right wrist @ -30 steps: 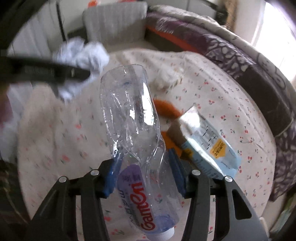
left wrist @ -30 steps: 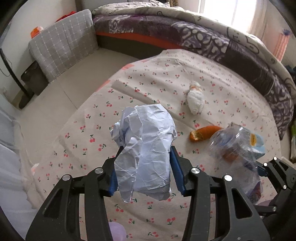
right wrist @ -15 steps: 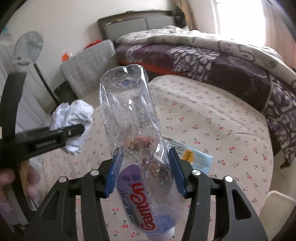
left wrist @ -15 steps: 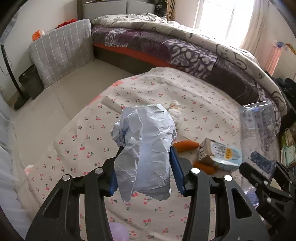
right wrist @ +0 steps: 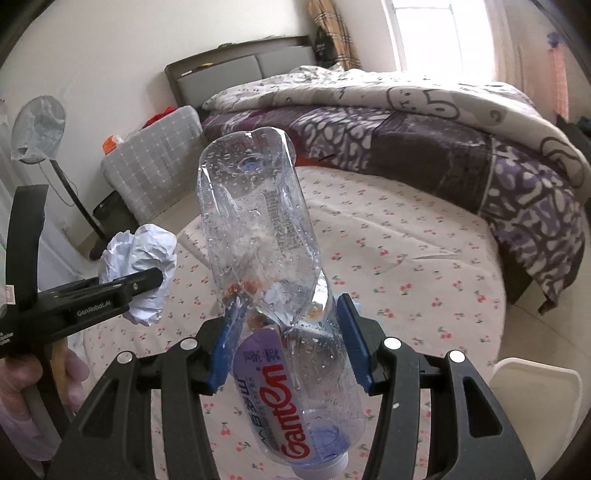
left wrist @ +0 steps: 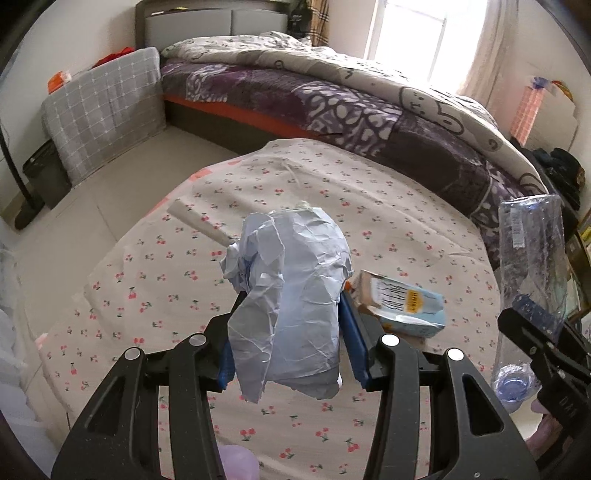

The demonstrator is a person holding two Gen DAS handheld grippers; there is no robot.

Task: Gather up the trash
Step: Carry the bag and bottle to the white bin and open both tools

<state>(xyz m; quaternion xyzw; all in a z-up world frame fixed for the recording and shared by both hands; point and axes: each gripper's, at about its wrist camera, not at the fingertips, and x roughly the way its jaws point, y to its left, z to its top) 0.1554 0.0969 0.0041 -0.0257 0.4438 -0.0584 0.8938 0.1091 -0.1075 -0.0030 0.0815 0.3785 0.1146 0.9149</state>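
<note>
Trash: one paper wad (left wrist: 291,295), one bottle (right wrist: 273,280), one carton (left wrist: 400,304).

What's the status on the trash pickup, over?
Left gripper shut on crumpled paper. Right gripper shut on crushed plastic bottle. Carton left on the cherry-print cloth. Nothing blocking.

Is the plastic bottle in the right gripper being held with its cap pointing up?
No, the plastic bottle hangs cap-down between the right gripper's blue pads.

I'm in a home bedroom: bed (left wrist: 332,99) with purple patterned quilt (right wrist: 424,147) and grey headboard (right wrist: 236,70), bright curtained window (left wrist: 413,33), standing fan (right wrist: 40,125), cherry-print cloth (left wrist: 332,206) over the desk.
</note>
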